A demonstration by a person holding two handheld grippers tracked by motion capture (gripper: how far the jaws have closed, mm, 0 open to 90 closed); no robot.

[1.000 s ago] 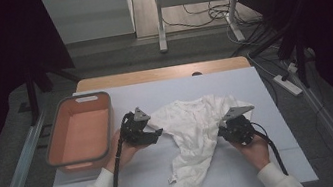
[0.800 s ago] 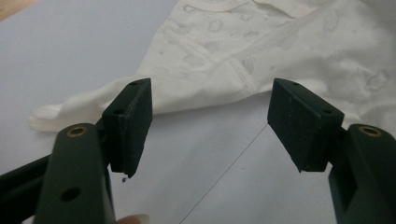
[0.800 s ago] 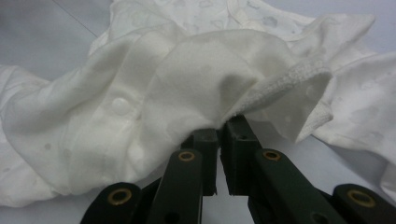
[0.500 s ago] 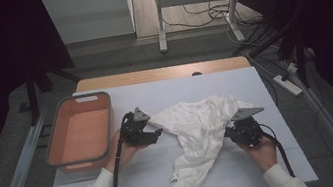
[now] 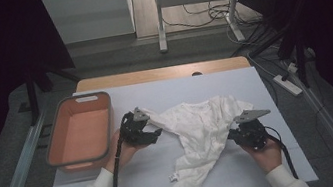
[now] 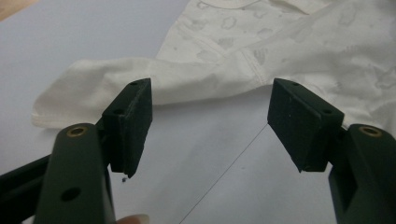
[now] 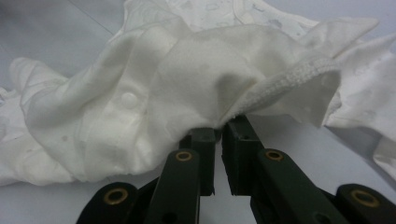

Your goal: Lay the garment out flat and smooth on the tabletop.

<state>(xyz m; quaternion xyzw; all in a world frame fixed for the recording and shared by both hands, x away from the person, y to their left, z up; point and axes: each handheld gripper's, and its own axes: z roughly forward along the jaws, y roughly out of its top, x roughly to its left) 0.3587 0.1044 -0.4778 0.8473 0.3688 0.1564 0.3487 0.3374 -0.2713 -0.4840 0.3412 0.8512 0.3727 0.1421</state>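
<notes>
A white garment [image 5: 201, 133] lies crumpled on the white-covered bench [image 5: 285, 155], spread from the middle of the surface toward the near edge, where one limb of fabric trails to the front. A small tag shows on its lower part in the high view.

Left tongs [image 5: 156, 133]: held in the person's left hand [image 5: 126, 153], positioned just beside the garment's left sleeve [image 6: 102, 88]. In the left gripper view the two black jaws stand wide apart, with bare bench surface between them. The sleeve lies flat just beyond the jaw tips and is not between them. A faint straight line on the bench cover runs diagonally between the jaws.

Right tongs [image 5: 234, 136]: held in the person's right hand [image 5: 265, 151] at the garment's right edge. In the right gripper view [image 7: 218, 135] the jaws stand nearly together, with a narrow gap visible along their length. A ribbed hem [image 7: 285, 84] of the fabric sits at the jaw tips and the fabric bunches up above them; the tips appear clamped on this edge. A snap fastener [image 7: 128, 99] is visible on the folded fabric to the left of the jaws.

An orange basket [image 5: 63, 155] stands on the bench to the left of the left tongs, apart from the garment.
</notes>
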